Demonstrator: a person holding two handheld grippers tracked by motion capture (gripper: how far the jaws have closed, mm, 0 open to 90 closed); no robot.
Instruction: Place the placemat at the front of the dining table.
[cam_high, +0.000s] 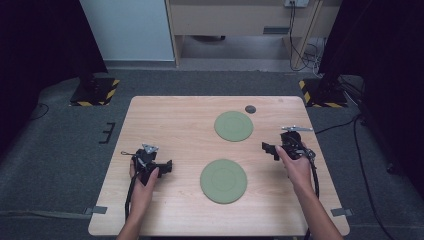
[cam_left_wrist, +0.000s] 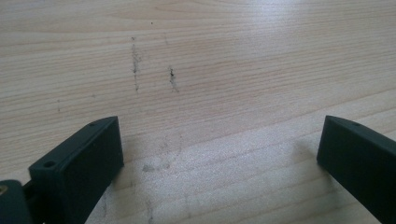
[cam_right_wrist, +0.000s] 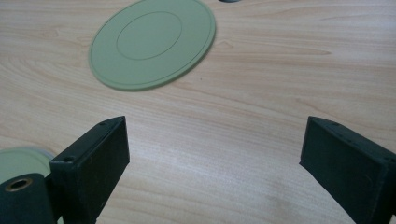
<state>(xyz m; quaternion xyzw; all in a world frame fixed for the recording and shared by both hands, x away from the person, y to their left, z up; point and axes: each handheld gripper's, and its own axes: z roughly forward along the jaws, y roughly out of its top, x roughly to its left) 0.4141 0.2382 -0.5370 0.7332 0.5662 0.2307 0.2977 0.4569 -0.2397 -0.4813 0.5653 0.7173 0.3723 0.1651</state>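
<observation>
A person is sitting at the table (cam_high: 165, 120), holding a gripper in each hand. The left gripper (cam_high: 167, 166) is hovering low over bare wood, jaws spread wide with nothing between them. The right gripper (cam_high: 270, 150) is hanging near the right edge, jaws likewise parted and empty, pointing toward the far disc (cam_high: 233, 125). That green disc is lying flat just ahead of it, and the near disc (cam_high: 223, 180) is resting between the two hands, toward the front. A small dark cap (cam_high: 250, 109) is sitting just beyond the far disc.
</observation>
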